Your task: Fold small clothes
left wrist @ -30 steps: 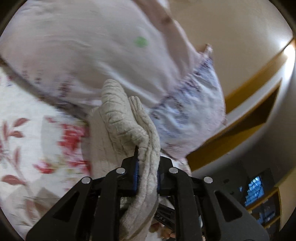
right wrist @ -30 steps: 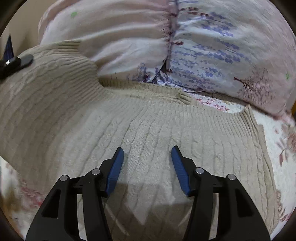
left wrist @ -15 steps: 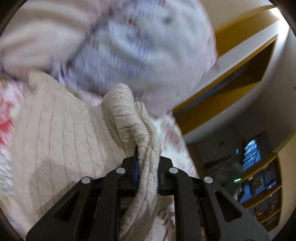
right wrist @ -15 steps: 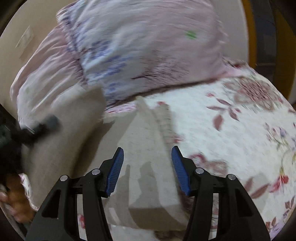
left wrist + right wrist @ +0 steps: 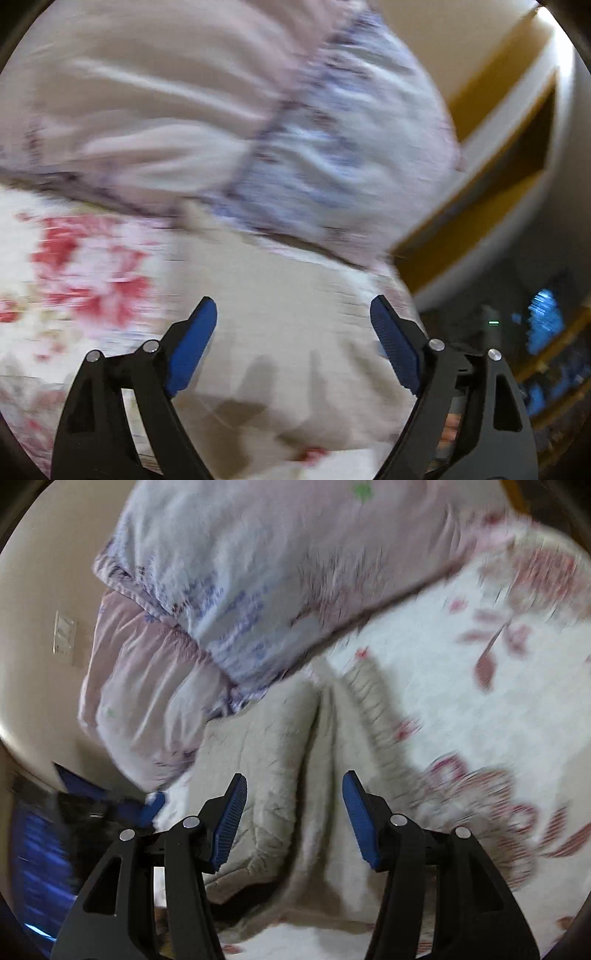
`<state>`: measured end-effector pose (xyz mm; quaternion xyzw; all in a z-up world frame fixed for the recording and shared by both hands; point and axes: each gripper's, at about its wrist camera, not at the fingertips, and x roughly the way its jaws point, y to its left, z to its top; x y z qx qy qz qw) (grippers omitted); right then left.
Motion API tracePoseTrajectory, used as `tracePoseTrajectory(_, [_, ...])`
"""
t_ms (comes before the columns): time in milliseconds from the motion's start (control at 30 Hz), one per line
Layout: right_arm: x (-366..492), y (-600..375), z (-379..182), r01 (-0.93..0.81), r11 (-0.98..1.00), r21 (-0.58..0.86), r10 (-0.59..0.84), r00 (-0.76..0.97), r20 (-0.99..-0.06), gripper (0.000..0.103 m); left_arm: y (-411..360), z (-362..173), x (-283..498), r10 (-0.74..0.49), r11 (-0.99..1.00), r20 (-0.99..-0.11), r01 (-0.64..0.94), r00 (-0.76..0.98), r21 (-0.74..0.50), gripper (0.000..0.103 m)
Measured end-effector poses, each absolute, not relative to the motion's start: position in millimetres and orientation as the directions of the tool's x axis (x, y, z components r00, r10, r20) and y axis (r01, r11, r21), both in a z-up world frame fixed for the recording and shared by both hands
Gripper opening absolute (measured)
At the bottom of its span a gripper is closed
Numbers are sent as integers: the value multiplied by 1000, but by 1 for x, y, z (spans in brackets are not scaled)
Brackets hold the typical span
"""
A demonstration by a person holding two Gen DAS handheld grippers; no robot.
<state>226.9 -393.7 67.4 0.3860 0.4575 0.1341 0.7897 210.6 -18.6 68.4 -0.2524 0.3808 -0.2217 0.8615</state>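
A beige cable-knit sweater (image 5: pixel 295 325) lies on the floral bedsheet (image 5: pixel 85 280). In the left wrist view my left gripper (image 5: pixel 293 314) is open and empty just above it. In the right wrist view the sweater (image 5: pixel 295 753) lies folded over itself with a crease down its middle, and my right gripper (image 5: pixel 293 790) is open above that crease. Both views are blurred by motion.
Pink and lilac pillows (image 5: pixel 229 122) lie just behind the sweater, also in the right wrist view (image 5: pixel 236 590). A wooden headboard edge and shelf (image 5: pixel 491 155) stand at the right. The bedsheet (image 5: pixel 480 686) stretches to the right of the sweater.
My left gripper has opened and let go of the sweater fold it was pinching. The fold now lies on the sweater. My right gripper stayed open and swung over the folded sweater.
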Motion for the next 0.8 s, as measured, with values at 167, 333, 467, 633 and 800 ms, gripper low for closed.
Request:
tracePoseTrajectory(167, [245, -387, 53, 168, 622, 765, 626, 481, -615, 56, -13, 38, 224, -563, 783, -612, 123, 555, -609, 83])
tracePoseTrajectory(333, [263, -385, 43, 183, 614, 768, 633, 468, -617, 53, -26, 24, 232, -627, 751, -605, 174, 490, -637, 81])
tracePoseTrajectory(467, [277, -385, 41, 181, 633, 753, 602, 497, -625, 42, -27, 12, 233, -656, 730, -604, 178, 453, -660, 81])
tracePoseTrajectory(633, [286, -373, 50, 113, 713, 692, 543, 534, -648, 17, -27, 9, 233, -669, 713, -590, 168, 451, -680, 83])
tracePoseTrajectory(800, [267, -356, 108, -51, 861, 506, 395, 694, -602, 15, -25, 12, 231, -662, 719, -586, 175, 467, -673, 84])
